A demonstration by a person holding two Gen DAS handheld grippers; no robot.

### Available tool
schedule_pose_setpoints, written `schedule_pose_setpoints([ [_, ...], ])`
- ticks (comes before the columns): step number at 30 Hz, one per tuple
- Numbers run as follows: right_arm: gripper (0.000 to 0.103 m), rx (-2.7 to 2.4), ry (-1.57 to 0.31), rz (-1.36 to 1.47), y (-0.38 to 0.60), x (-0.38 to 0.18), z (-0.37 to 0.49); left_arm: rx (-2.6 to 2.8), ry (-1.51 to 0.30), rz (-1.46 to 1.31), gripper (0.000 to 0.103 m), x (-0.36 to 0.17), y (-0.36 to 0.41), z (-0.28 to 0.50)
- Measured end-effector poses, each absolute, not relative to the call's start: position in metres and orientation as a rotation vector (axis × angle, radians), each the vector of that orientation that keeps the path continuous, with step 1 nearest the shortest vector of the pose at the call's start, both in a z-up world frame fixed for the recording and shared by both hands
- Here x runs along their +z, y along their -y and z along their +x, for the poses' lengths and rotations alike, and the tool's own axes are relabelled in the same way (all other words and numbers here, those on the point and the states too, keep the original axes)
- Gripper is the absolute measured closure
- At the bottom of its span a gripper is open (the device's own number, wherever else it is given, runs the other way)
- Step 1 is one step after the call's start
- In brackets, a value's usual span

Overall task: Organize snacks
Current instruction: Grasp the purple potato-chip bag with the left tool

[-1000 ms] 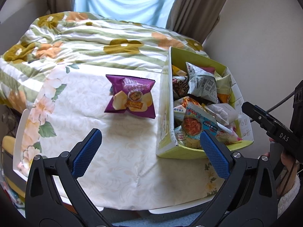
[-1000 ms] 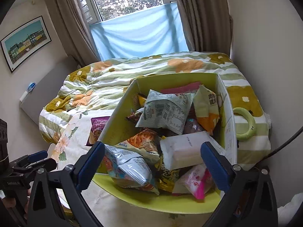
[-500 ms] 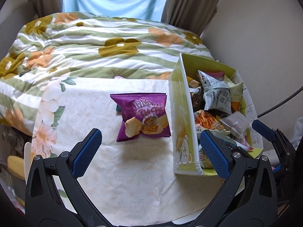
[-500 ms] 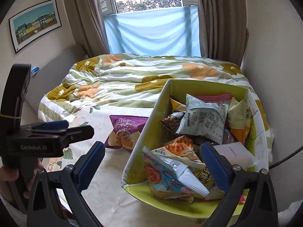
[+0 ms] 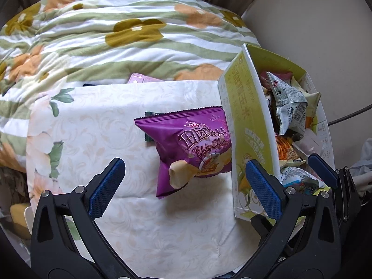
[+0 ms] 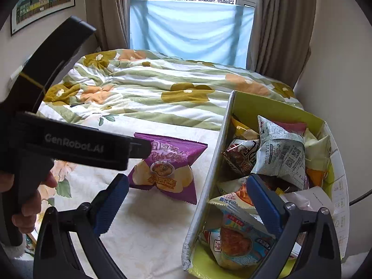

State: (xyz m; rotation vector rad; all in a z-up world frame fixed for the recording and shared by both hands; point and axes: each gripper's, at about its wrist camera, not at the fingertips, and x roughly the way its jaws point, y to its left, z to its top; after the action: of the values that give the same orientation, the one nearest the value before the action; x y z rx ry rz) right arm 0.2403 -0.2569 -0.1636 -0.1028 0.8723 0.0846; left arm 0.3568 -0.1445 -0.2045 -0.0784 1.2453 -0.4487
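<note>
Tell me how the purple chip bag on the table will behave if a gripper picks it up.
The purple chip bag looks puffed with air, so it is probably light and would dent under a squeeze. Its glossy film may slip between pads. A grip on the flat crimped edge seems safer for the chips.

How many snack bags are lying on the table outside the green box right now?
1 for sure: the purple potato chip bag lies on the tablecloth, left of the green box. A dark green edge peeks out beneath it, possibly a second, mostly hidden packet.
</note>
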Motion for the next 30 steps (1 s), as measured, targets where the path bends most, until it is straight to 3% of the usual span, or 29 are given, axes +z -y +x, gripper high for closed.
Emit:
schedule_pose_setpoints([
  [22,0.002,-0.01,-0.908,-0.155,0.268,-0.191,0.249,-0.437,-1.373,0.066,0.001,-0.271,0.21,0.394],
  [25,0.002,-0.007,-0.908,-0.143,0.271,-0.191,0.249,-0.441,-1.378,0.068,0.011,-0.273,0.209,0.391],
  [30,0.002,0.003,-0.905,-0.14,0.27,-0.191,0.249,-0.442,-1.368,0.074,0.019,-0.269,0.198,0.382],
])
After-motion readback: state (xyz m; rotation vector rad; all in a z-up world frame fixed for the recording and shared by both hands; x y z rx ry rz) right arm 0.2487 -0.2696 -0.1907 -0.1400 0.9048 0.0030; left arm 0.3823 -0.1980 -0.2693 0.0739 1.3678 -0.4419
